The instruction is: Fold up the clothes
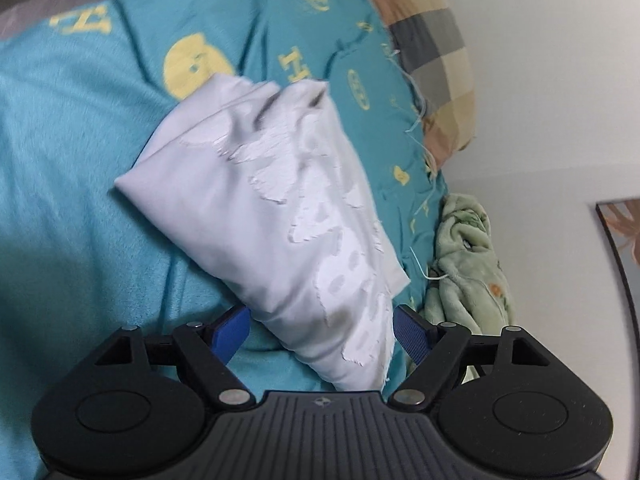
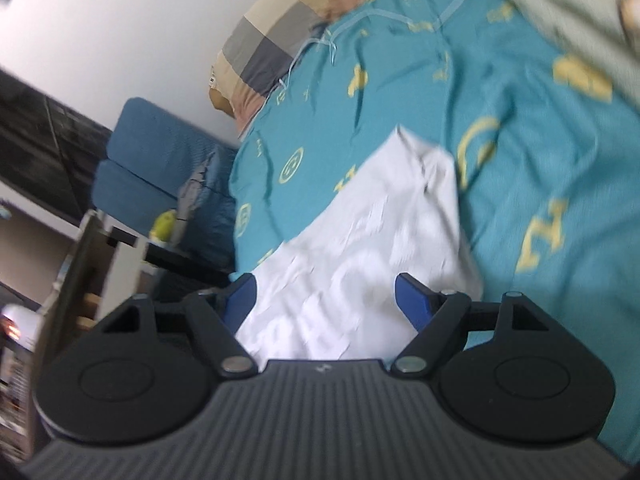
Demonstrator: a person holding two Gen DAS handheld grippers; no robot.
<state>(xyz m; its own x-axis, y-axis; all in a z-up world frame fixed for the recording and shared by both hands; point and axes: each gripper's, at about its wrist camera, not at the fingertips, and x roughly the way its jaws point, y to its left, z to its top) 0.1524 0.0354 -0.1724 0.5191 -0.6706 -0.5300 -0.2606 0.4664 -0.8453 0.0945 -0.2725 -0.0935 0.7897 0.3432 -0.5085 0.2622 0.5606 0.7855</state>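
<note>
1. The folded white garment (image 1: 276, 216) lies on the teal bedsheet (image 1: 72, 184), pointing toward 11 o'clock from the left gripper (image 1: 320, 328).
2. Both the left gripper and the right gripper (image 2: 324, 300) stand with jaws apart, apparently released so that the fold rests.

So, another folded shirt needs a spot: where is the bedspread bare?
Bare teal bedspread lies left of the folded white garment. It is crowded on the other side: the green blanket and checked pillow line the wall.
</note>
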